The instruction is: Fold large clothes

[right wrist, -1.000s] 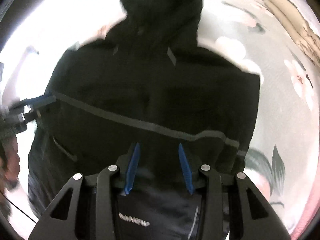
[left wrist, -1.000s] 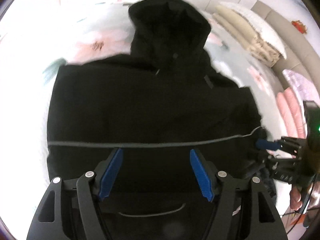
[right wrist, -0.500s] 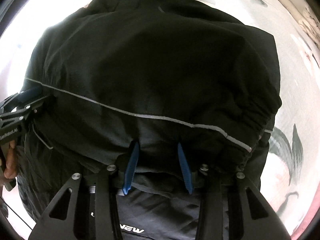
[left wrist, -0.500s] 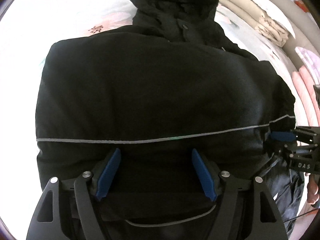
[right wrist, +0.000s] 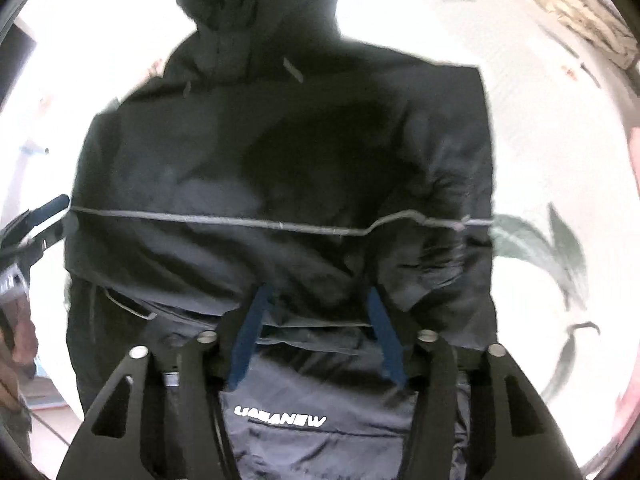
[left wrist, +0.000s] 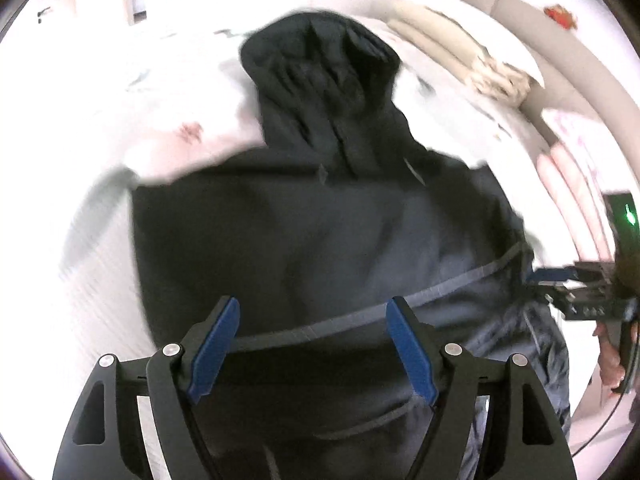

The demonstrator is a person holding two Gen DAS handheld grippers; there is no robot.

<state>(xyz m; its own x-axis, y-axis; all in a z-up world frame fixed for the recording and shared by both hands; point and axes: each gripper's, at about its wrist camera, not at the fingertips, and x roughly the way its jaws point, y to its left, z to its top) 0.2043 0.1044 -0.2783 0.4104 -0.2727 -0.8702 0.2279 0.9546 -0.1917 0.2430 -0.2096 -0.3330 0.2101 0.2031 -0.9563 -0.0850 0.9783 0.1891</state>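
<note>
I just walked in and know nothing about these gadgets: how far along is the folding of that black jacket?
Early to midway, I would guess. Done: the black jacket lies spread on the flowered bedspread, hood pointing away. In hand: the left tool and right tool both sit at the near hem, fabric between their fingers; a firm grip is unclear. Left: the body shows no cross fold, hood still out.

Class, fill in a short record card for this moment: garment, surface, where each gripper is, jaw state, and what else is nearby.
Garment: black hooded jacket, hood at the far end, grey stripe across the body
Surface: floral bedsheet
Left gripper: at the near hem, jaws wide apart
Right gripper: at the near hem, jaws apart, fabric between them
Nearby: folded beige bedding by the headboard
</note>
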